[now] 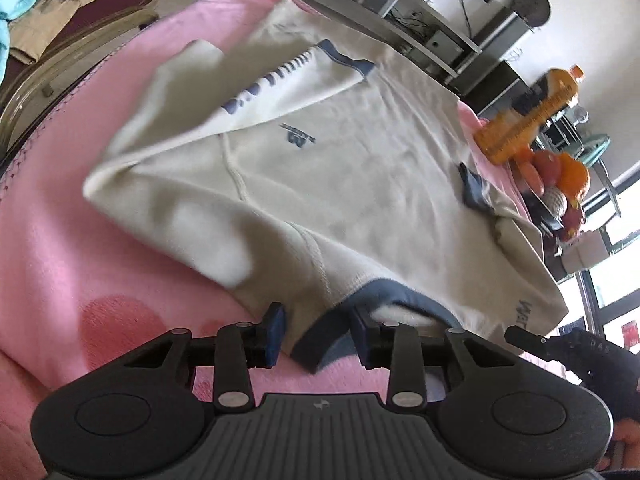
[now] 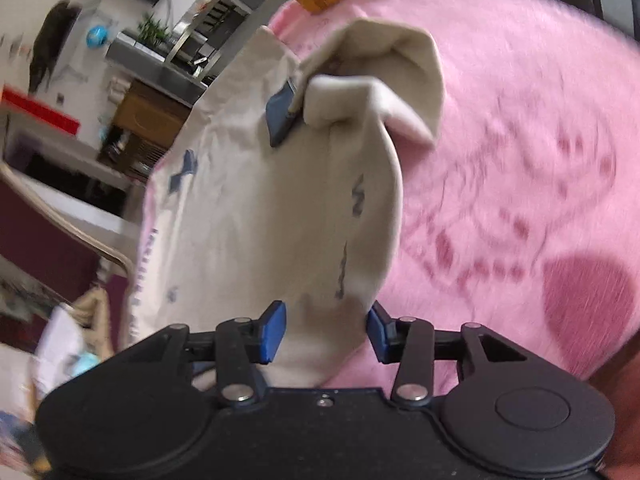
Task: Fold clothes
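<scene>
Sweatshirt (image 1: 320, 168): cream with blue trim, spread on pink blanket (image 1: 60, 248), one side already turned over the chest.
Left gripper (image 1: 318, 334): jaws apart, straddling the blue hem, not pinching.
Right gripper (image 2: 326, 332): jaws apart, cloth draped between them; whether they bite is unclear.
Handling: soft, light, floppy; likely sags and slips.
Hold: the ribbed hem or a corner looks best.

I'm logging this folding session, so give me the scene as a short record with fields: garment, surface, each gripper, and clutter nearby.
garment: cream sweatshirt with blue trim, one sleeve folded across the chest
surface: pink blanket
left gripper: open, fingers either side of the blue collar
right gripper: open, cream fabric lying between its fingers
clutter: orange bottle beside the blanket's far edge
fold state: partly done
</scene>
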Demonstrator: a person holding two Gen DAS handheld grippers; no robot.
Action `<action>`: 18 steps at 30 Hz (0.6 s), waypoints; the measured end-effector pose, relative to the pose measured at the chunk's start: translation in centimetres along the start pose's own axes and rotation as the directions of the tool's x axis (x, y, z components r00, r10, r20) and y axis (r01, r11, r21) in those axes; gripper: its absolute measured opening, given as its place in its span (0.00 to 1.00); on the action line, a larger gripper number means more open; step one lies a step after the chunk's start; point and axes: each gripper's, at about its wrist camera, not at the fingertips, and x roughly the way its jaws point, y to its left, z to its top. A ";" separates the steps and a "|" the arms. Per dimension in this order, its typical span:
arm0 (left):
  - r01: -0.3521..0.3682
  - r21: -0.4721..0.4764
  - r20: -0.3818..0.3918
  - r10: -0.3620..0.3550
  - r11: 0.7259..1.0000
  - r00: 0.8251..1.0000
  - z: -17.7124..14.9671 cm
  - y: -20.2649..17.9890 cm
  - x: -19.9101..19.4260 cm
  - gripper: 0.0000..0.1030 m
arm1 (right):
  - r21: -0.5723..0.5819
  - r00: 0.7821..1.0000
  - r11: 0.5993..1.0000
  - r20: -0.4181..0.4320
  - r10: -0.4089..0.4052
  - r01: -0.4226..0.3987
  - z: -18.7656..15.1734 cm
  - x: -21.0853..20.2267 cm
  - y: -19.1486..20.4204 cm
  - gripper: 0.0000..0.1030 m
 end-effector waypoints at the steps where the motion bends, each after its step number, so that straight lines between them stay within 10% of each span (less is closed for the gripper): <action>1: -0.006 0.007 0.001 0.006 1.000 1.000 -0.1 -0.1 0.0 0.28 | 0.025 1.000 1.000 -0.016 0.016 -0.016 -0.2 0.0 -0.2 0.30; 12: -0.119 0.155 -0.044 0.127 0.981 0.991 -2.2 -3.4 -2.8 0.32 | -0.190 0.996 0.982 -0.080 -0.036 0.020 -4.4 -1.5 3.2 0.29; 18: -0.228 0.404 0.036 0.234 0.886 0.972 -3.3 -7.0 -0.5 0.32 | -0.495 0.996 0.864 0.040 -0.079 0.088 -6.6 -2.2 6.8 0.33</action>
